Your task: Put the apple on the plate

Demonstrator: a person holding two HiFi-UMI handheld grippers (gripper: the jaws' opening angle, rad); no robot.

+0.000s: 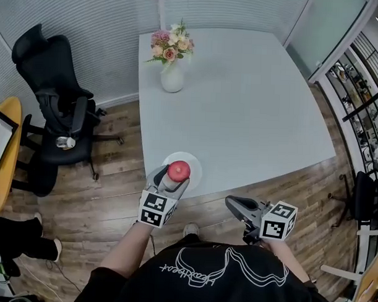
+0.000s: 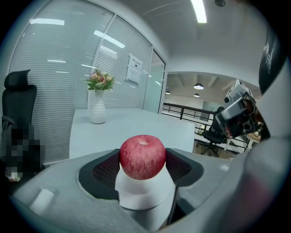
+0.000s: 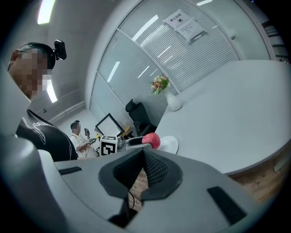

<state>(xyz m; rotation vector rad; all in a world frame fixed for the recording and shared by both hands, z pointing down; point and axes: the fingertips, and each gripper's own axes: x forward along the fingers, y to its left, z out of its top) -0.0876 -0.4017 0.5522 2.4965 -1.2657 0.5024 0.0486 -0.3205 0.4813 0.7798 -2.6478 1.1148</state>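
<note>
Head view: the left gripper (image 1: 174, 179) pinches a round red apple (image 1: 179, 170) over a small white round plate (image 1: 196, 165). The plate sits at the near edge of the pale grey table (image 1: 240, 106), towards its near-left corner. The right gripper (image 1: 231, 205) hangs off the table, in front of the near edge and well apart from the plate. A white vase of pink flowers (image 1: 172, 72) stands by the far-left corner.

Left gripper view: both ribbed black pads press the apple's sides, with the plate directly beneath. This close view shows the apple centred over the plate, which the head view only hints at. Whether fruit and plate touch, I cannot tell.

Right gripper view: its pads meet at the tips with nothing between them. Only this view shows a second seated person (image 3: 82, 139) beyond the table.

The placing step looks nearly done. The next move probably calls for a short lowering until the apple rests, then spreading the left jaws gently so it does not roll.
</note>
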